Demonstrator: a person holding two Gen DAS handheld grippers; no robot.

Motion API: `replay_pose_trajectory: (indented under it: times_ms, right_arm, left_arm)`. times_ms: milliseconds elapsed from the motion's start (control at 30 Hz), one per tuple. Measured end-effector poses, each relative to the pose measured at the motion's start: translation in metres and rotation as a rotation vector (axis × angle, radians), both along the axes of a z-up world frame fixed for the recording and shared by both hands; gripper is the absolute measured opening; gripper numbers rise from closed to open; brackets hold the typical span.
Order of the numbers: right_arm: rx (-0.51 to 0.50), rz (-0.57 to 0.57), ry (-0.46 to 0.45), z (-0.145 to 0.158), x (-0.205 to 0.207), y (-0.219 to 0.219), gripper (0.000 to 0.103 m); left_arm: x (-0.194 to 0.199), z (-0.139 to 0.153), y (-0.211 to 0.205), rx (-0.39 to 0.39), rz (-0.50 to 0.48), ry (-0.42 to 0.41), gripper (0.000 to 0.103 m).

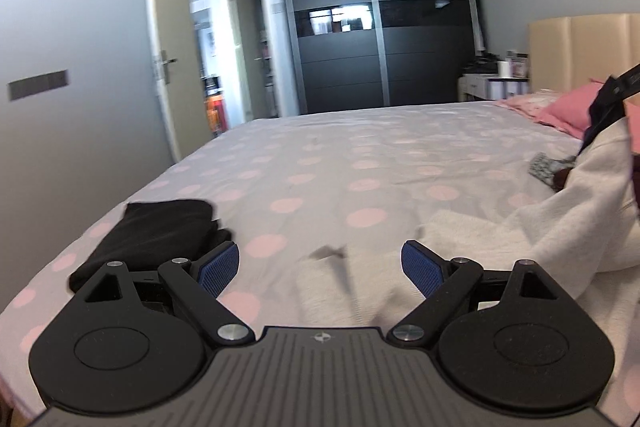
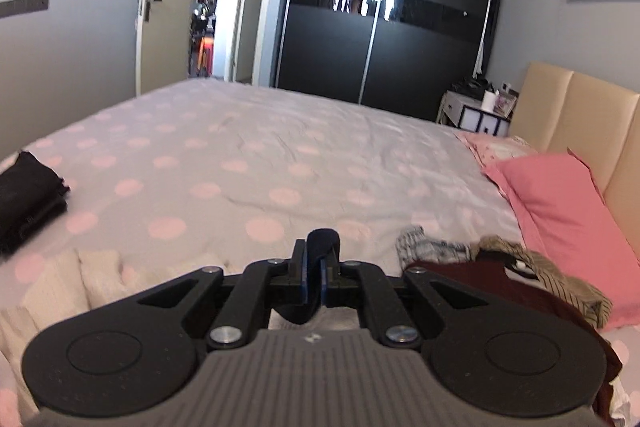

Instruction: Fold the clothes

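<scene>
A white fleecy garment [image 1: 568,199] lies on the polka-dot bed [image 1: 340,155] and rises toward the upper right, where my right gripper [image 1: 618,85] lifts it. In the right wrist view, that gripper [image 2: 316,267] is shut on a dark navy band of fabric [image 2: 323,237], with white cloth [image 2: 64,287] spread below and to the left. My left gripper [image 1: 320,263] hovers low over the garment's near edge, open, with nothing between its blue pads [image 1: 420,267].
A folded black stack [image 1: 160,231] [image 2: 28,195] sits at the bed's left edge. A heap of unfolded clothes [image 2: 492,279] lies by the pink pillow [image 2: 560,211] and beige headboard [image 2: 576,115]. A dark wardrobe [image 2: 384,7] and an open door [image 1: 164,47] stand beyond.
</scene>
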State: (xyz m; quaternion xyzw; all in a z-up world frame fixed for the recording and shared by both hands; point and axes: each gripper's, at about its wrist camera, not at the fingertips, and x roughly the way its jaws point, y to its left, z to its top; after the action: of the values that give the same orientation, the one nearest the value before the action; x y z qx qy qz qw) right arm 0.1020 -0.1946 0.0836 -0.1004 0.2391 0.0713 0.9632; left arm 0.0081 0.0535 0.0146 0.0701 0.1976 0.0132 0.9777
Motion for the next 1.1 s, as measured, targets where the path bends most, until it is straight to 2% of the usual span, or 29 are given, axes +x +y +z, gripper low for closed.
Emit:
replay_pose_trajectory:
  times_ms: [133,200,333,500,633,733,800,833,867,1033,1067,1100]
  right_arm:
    - [0.025,-0.042,0.101,-0.019,0.008,-0.029,0.007]
    - [0.046,-0.048,0.163,-0.032,0.007,-0.041,0.007]
    - [0.027,-0.042,0.264,-0.069,0.002,-0.055,0.008]
    - [0.02,-0.043,0.377,-0.103,-0.002,-0.075,0.008]
    - [0.073,-0.034,0.438,-0.111,-0.003,-0.092,0.011]
    - [0.119,-0.015,0.448,-0.105,-0.005,-0.101,0.012]
    - [0.155,-0.01,0.426,-0.097,-0.007,-0.109,0.024]
    - [0.173,-0.008,0.412,-0.092,-0.009,-0.113,0.036]
    - [0.189,-0.012,0.398,-0.087,-0.01,-0.118,0.043]
    - [0.264,-0.049,0.32,-0.069,-0.01,-0.14,0.046]
    - [0.292,-0.042,0.319,-0.069,-0.006,-0.142,0.046]
    - [0.316,-0.031,0.323,-0.07,-0.002,-0.143,0.046]
  left_arm:
    - [0.008,-0.005,-0.02,0.005,-0.077,0.013,0.089]
    - [0.013,-0.008,-0.032,0.031,-0.117,0.021,0.089]
    - [0.03,-0.01,-0.056,0.08,-0.153,0.045,0.089]
    - [0.058,-0.017,-0.088,0.128,-0.238,0.11,0.089]
    - [0.083,-0.023,-0.114,0.159,-0.356,0.186,0.089]
    - [0.105,-0.025,-0.137,0.158,-0.465,0.231,0.089]
    - [0.117,-0.025,-0.152,0.164,-0.536,0.246,0.089]
    - [0.123,-0.026,-0.161,0.167,-0.576,0.251,0.089]
    - [0.128,-0.026,-0.17,0.169,-0.618,0.256,0.089]
    - [0.157,-0.042,-0.212,0.247,-0.717,0.299,0.088]
    - [0.163,-0.046,-0.218,0.262,-0.732,0.316,0.079]
    - [0.168,-0.051,-0.222,0.273,-0.749,0.338,0.075]
